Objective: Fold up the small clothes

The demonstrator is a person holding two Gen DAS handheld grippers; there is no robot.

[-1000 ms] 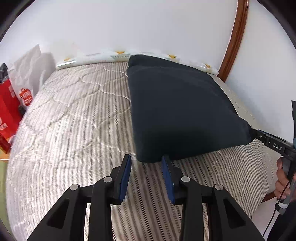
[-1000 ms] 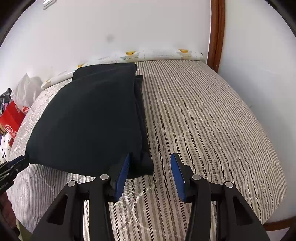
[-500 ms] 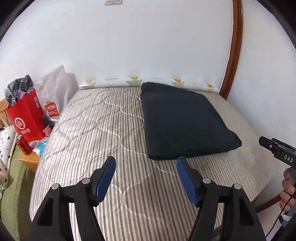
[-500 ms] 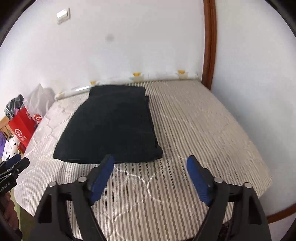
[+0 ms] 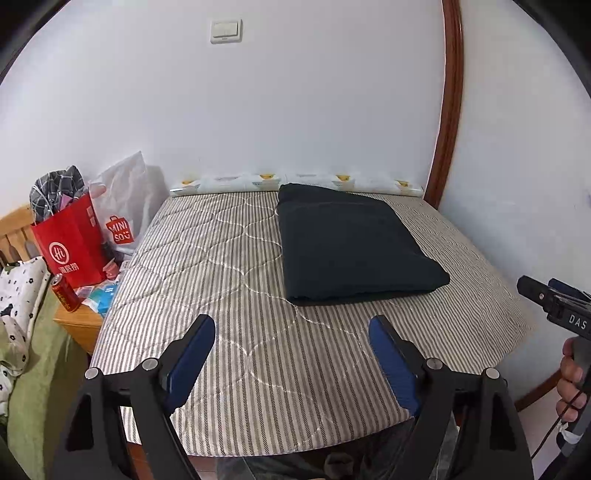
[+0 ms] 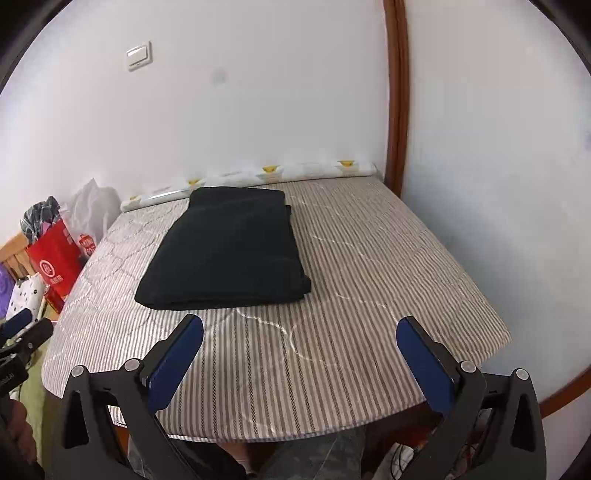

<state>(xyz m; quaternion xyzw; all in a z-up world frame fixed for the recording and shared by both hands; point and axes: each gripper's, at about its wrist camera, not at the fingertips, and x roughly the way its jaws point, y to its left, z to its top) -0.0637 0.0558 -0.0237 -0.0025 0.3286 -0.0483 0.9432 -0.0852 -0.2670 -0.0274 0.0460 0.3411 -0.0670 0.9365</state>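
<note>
Against the white wall (image 5: 295,122) stands one bed, its striped quilted mattress (image 5: 221,280) filling most of both views, and every other place here is told from that mattress. One dark folded garment (image 5: 351,251) lies flat on it, toward the far half and nearer the wall end, its far edge close to the one rolled white cloth with yellow marks (image 5: 295,181) that runs along the mattress's head. One brown wooden trim (image 5: 448,110) rises from the far right corner of the mattress. Left of the mattress stand one red paper bag (image 5: 72,247), one white plastic bag (image 5: 125,199) behind it and one red can (image 5: 65,291) on a low wooden stand (image 5: 77,321). One light switch (image 5: 226,31) sits high on the wall above. Two claws hang over the near end of the mattress: the left claw (image 5: 291,354) and the right claw (image 6: 300,356), both released, jaws opening wide with nothing between them. The garment lies beyond both, clear of their blue pads, ahead-right of the left claw and ahead-left of the right.
</note>
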